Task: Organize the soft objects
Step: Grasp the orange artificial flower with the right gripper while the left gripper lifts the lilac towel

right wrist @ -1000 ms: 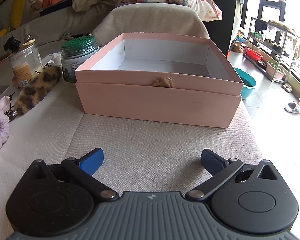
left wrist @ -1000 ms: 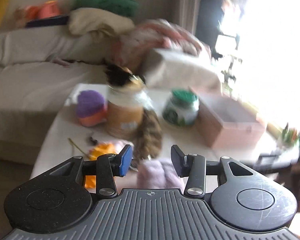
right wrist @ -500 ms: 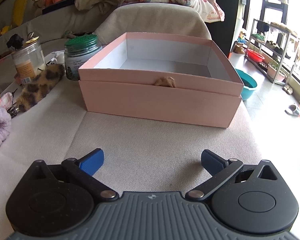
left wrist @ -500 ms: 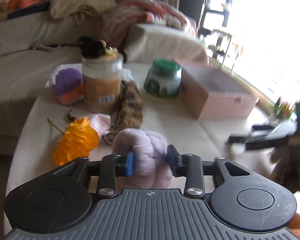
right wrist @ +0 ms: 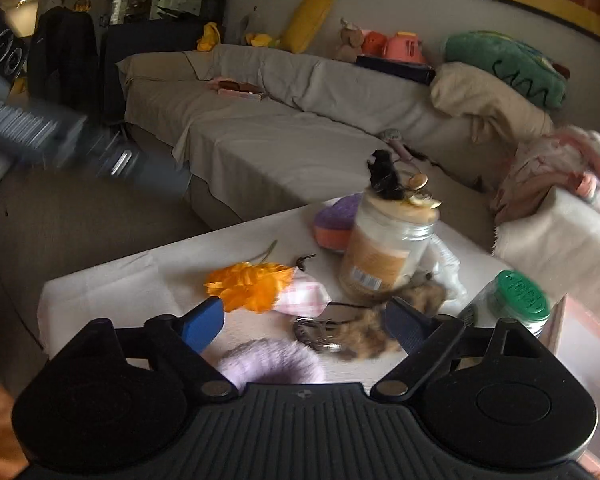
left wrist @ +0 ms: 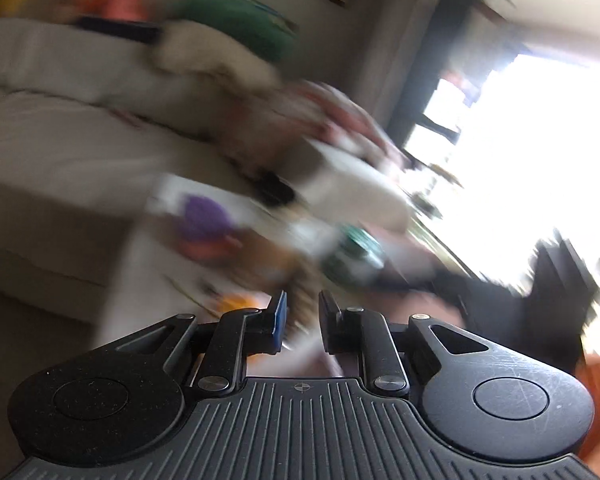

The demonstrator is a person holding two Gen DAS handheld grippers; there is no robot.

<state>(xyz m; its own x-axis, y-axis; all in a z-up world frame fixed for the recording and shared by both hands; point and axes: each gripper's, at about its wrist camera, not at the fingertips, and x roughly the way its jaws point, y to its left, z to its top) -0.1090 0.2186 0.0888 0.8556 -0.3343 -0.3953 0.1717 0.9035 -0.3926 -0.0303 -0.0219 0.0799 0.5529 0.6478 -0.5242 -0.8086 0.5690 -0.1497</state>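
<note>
In the right wrist view, my right gripper (right wrist: 304, 318) is open above a fluffy lilac soft ball (right wrist: 272, 364), which lies on the cloth-covered table (right wrist: 112, 280) between its fingers. An orange fabric flower (right wrist: 248, 284), a pink checked cloth (right wrist: 304, 300) and a leopard-print furry piece (right wrist: 376, 332) lie just beyond. A purple and orange sponge (right wrist: 336, 220) sits farther back. The left wrist view is badly blurred. My left gripper (left wrist: 302, 316) is lifted off the table with a narrow gap between its fingers and nothing in it.
A glass jar with tan contents (right wrist: 388, 248) and a green-lidded jar (right wrist: 516, 300) stand on the table. The pink box edge (right wrist: 592, 328) shows at the right. A grey sofa (right wrist: 260, 132) with cushions and toys runs behind.
My left gripper let go of the lilac ball and swung up and away. My right gripper turned left from the pink box toward the soft objects, now over the lilac ball.
</note>
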